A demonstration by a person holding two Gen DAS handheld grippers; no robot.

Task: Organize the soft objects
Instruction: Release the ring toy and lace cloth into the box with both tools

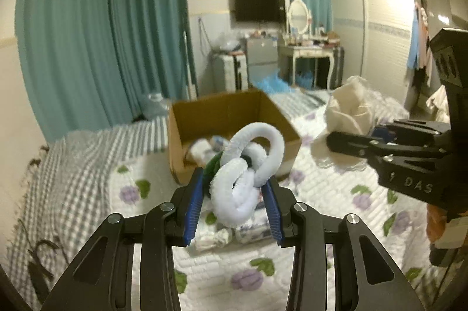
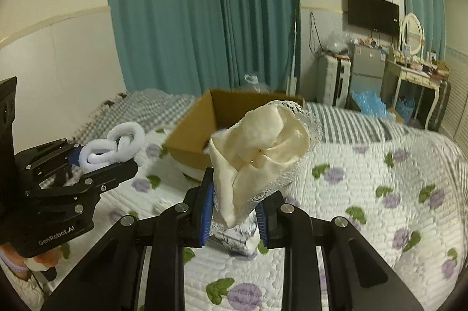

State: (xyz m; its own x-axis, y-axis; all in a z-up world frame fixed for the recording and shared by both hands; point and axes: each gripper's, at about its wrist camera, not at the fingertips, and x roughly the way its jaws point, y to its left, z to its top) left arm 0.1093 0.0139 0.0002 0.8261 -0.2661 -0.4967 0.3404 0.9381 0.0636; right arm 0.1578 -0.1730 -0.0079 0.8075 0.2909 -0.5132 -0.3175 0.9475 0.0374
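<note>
My left gripper (image 1: 234, 191) is shut on a white fluffy looped toy (image 1: 248, 167) with a green part, held above the bed in front of an open cardboard box (image 1: 234, 118). It also shows in the right wrist view (image 2: 112, 148). My right gripper (image 2: 234, 199) is shut on a cream cloth with lace trim (image 2: 263, 153), held up before the box (image 2: 234, 112). The cloth also shows in the left wrist view (image 1: 348, 109), right of the box. Several soft items lie inside the box (image 1: 204, 148).
The bed has a white quilt with purple flowers (image 2: 365, 188) and a grey checked blanket (image 1: 73, 164). A small patterned soft item (image 1: 248, 232) lies on the quilt below the grippers. Teal curtains, a suitcase, a fridge and a dressing table (image 1: 307, 53) stand behind.
</note>
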